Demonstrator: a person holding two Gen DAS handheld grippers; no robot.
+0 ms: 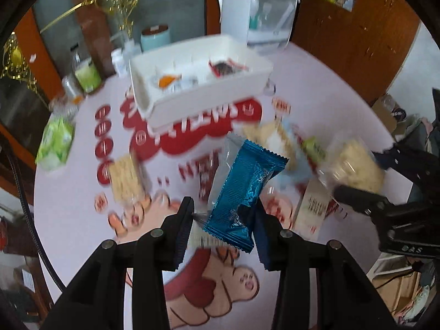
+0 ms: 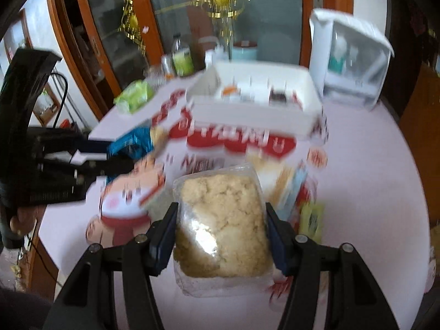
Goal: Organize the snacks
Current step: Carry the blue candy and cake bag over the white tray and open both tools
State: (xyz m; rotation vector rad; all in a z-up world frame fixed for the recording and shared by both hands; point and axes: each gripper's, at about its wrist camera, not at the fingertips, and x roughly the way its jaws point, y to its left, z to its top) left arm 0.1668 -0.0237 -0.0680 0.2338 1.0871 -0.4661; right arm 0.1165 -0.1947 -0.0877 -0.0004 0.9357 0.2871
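My left gripper is shut on a blue foil snack packet and holds it above the table. My right gripper is shut on a clear bag of beige crumbly snack, also above the table; the same bag shows in the left wrist view. A white snack box with a few packets inside stands at the far side of the table, also in the right wrist view. Loose snacks lie on the table: a cracker pack, a pale pack and a small yellow-green packet.
The round table has a pink cloth with red print. A white lidded container stands behind the box. A green packet, bottles and a teal jar sit at the far left edge. Wooden cabinets stand behind.
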